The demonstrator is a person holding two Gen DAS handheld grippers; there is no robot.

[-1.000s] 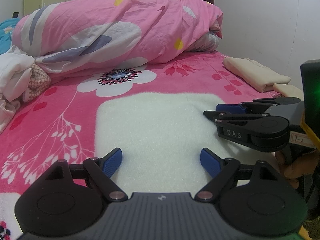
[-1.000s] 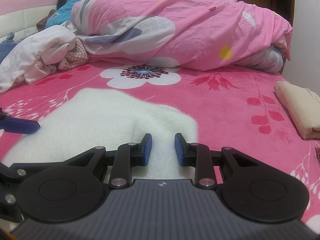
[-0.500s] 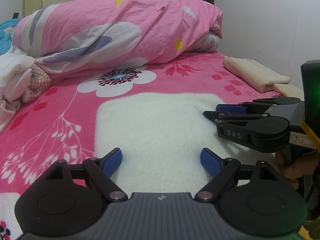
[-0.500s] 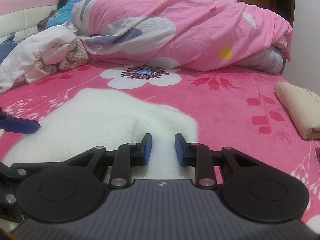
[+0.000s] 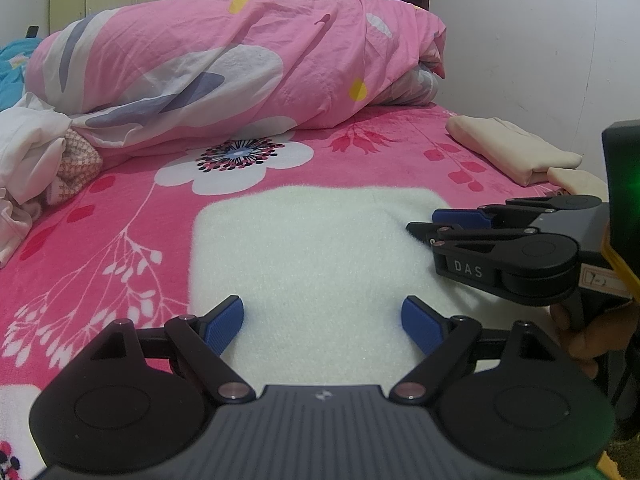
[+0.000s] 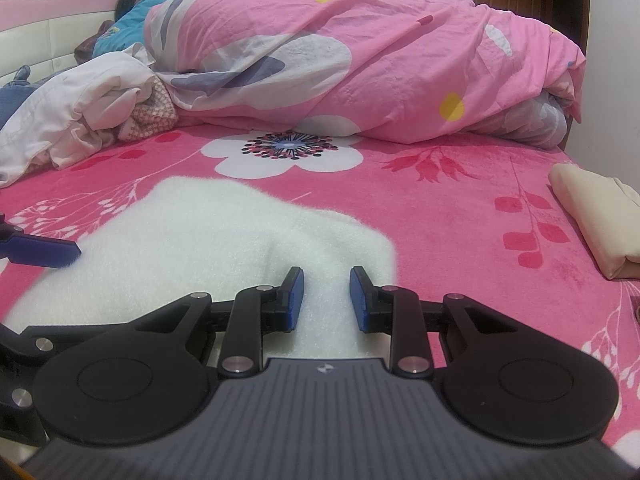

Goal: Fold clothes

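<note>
White fleece garment (image 5: 320,256) lies flat on the pink floral bed (image 5: 100,248), near us. We see the left hand-held gripper (image 5: 322,326) with jaws wide apart above its near edge. The right hand-held gripper (image 6: 326,300) has its jaws narrowly apart over the garment's right corner, nothing visibly pinched. Folded cream cloth (image 5: 508,148) lies far right.
</note>
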